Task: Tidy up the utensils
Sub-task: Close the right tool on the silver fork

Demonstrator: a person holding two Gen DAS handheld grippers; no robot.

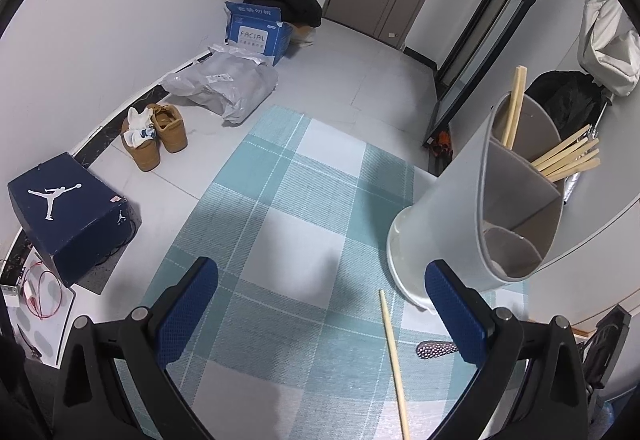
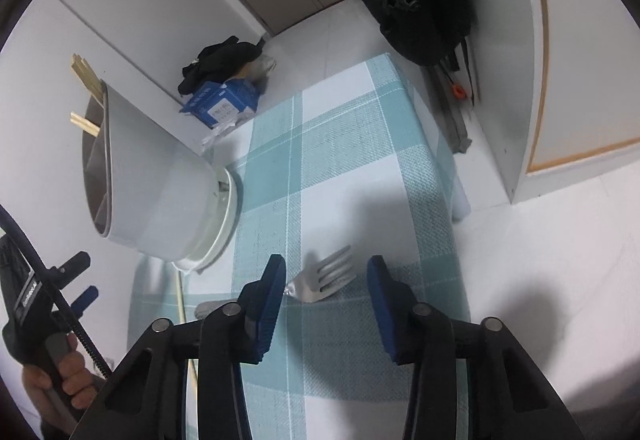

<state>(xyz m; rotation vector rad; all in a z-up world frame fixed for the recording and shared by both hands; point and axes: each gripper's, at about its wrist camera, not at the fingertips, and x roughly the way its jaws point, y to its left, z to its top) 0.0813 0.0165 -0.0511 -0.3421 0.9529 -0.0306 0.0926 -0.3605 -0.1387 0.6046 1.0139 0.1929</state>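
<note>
Left wrist view: left gripper [image 1: 320, 304] stood wide open with nothing between the pads, hanging over the checked cloth [image 1: 280, 200]. Lay just beside the right finger: one loose chopstick [image 1: 394, 364] and a patterned metal handle [image 1: 436, 349], partly hidden. Stood close on the right: the divided grey holder [image 1: 444, 224], chopsticks already in two of its compartments. Plenty of bare cloth toward the left; crowded toward the holder, so better kept clear of its base.

Right wrist view: right gripper [image 2: 326, 286] open, jaws straddling the fork [image 2: 326, 276] without touching it, tines lying flat on the cloth. Best closed across the neck, low enough to catch the thin metal. Open cloth ahead and rightward; table edge farther right; holder [image 2: 160, 200] on the left.
</note>
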